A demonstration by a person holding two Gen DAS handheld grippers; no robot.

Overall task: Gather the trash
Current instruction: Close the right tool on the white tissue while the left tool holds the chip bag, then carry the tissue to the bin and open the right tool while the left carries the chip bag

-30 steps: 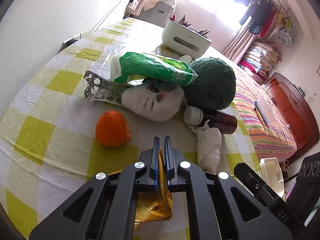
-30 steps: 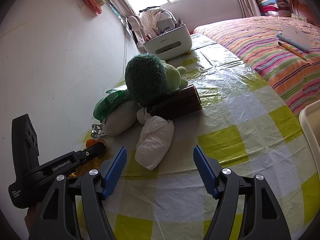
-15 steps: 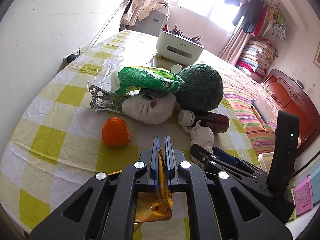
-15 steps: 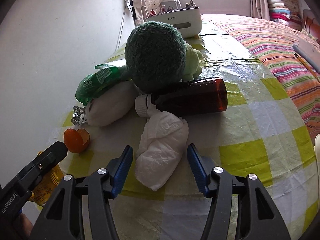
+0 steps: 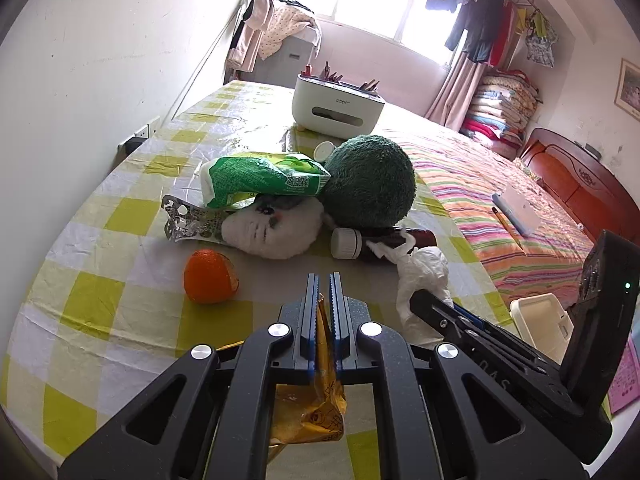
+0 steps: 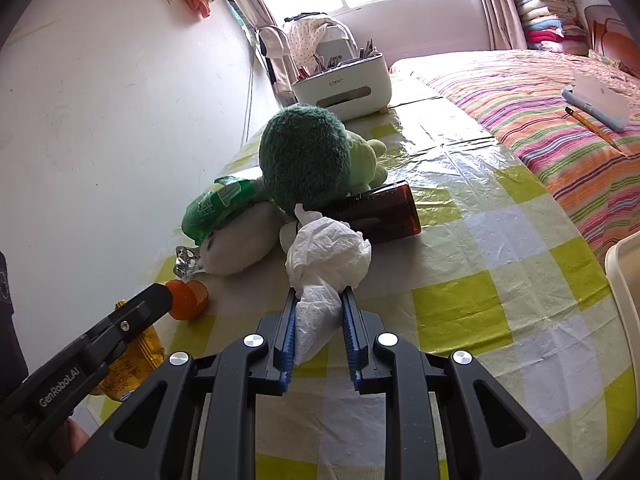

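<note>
My left gripper (image 5: 322, 280) is shut on a yellow snack wrapper (image 5: 316, 412), held above the table's near edge; the wrapper also shows in the right wrist view (image 6: 132, 360). My right gripper (image 6: 320, 296) is shut on a crumpled white tissue (image 6: 326, 256), lifted slightly off the yellow-checked tablecloth (image 6: 460, 304); the tissue also shows in the left wrist view (image 5: 422, 276). An orange peel (image 5: 210, 276), a silver foil wrapper (image 5: 186, 220) and a green plastic bag (image 5: 260, 178) lie on the table beyond.
A green plush toy (image 5: 370, 182), a white plush toy (image 5: 276, 228) and a brown bottle with a white cap (image 5: 380, 238) lie mid-table. A white organizer box (image 5: 336, 102) stands at the back. A cream bin (image 5: 540, 318) sits by the striped bed (image 5: 500, 200).
My right gripper has closed on the white tissue and raised it a little. My left gripper has drawn back with the yellow wrapper still in it.
</note>
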